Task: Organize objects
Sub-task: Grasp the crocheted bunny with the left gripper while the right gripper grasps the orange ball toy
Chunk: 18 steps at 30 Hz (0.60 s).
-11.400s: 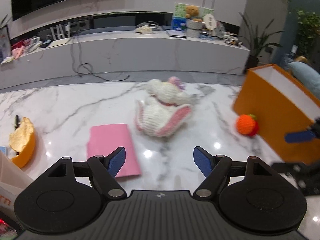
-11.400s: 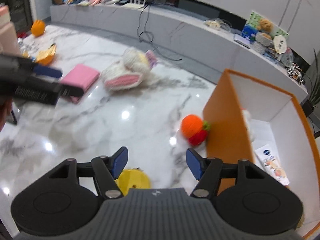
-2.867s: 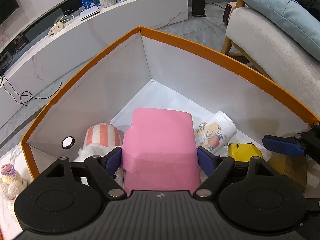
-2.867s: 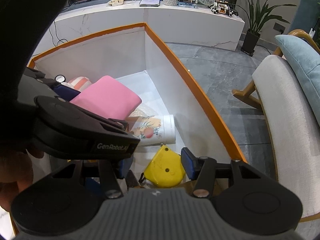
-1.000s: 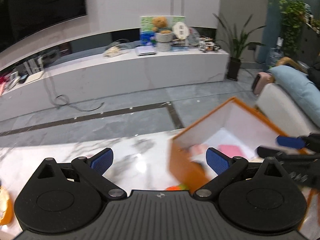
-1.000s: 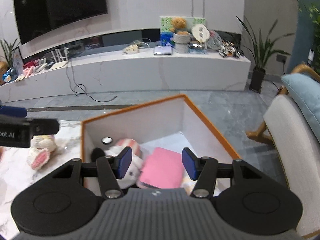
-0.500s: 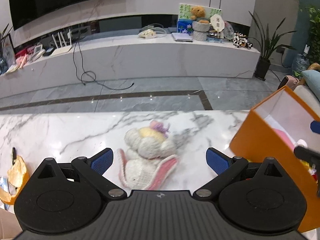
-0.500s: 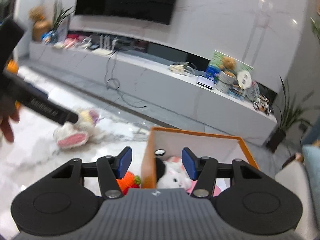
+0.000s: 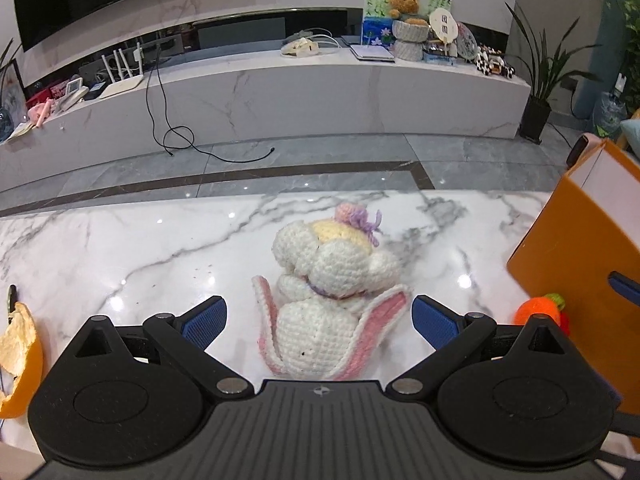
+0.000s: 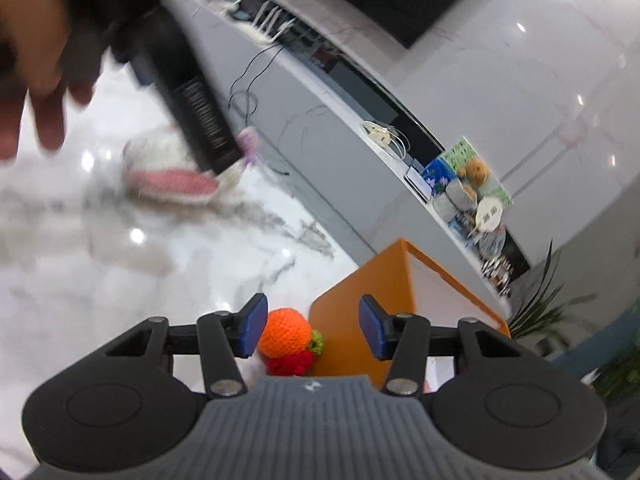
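At far left of the left wrist view the peel (image 9: 22, 360) is cut off. In the right wrist view the bunny (image 10: 172, 178) is blurred, half hidden behind the left gripper (image 10: 200, 120); the box (image 10: 360, 320) interior is unseen

The counter (image 9: 120, 248) was polished marble, white with grey veins, glossy enough to throw back lamp spots. The rabbit (image 9: 328, 280) was crocheted yarn, nubbly and matt, with pink-lined ears and a lilac tuft at its 12 o'clock end. The orange ball (image 10: 284, 333) was the same knitted stuff. The box (image 9: 576, 240) looked like smooth card, orange outside, white inside. Each claw (image 9: 318, 316) (image 10: 312, 326) was matt black plastic with ridged blue pads (image 9: 204, 322).
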{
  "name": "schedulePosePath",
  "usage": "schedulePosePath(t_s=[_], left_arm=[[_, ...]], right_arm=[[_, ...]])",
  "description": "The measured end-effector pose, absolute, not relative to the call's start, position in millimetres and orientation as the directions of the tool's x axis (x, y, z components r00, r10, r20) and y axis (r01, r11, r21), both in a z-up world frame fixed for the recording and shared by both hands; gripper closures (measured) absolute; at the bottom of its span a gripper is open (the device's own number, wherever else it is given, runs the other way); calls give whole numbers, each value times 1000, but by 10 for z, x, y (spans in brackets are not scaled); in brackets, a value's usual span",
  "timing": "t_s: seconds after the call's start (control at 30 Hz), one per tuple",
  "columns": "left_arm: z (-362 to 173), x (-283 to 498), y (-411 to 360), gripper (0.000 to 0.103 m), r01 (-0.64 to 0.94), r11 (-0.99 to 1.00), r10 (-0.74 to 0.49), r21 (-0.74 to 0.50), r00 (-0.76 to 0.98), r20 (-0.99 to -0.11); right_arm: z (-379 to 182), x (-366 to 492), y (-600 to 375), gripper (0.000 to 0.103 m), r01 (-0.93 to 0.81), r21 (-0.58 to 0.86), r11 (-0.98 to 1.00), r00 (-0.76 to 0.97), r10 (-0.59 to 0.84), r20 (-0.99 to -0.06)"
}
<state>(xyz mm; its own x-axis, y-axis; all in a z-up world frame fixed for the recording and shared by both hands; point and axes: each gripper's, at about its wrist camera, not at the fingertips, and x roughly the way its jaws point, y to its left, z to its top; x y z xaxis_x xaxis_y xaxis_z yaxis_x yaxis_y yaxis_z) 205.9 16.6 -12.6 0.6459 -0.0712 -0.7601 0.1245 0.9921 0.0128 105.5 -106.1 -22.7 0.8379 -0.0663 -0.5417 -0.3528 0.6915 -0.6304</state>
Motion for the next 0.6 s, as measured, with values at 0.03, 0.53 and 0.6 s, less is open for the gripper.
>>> schedulePosePath(t_s=[0.03,0.53,0.6], left_arm=[[-149,2070,170,0,129,992,-73,14,645,-761],[-390,2237,220,0,181,983,-85,40,630,-772],[-416,2266,228,0,181,983,-85,39,627,-774]], right_arm=[[-267,1054,-1018,51,-354,-640,682,837,-74,-541],[-767,1318,-982,52,-366,-648,669,790,-145,-596],[-799,1316,-973,52,-362,-658,660,797,-147,-586]])
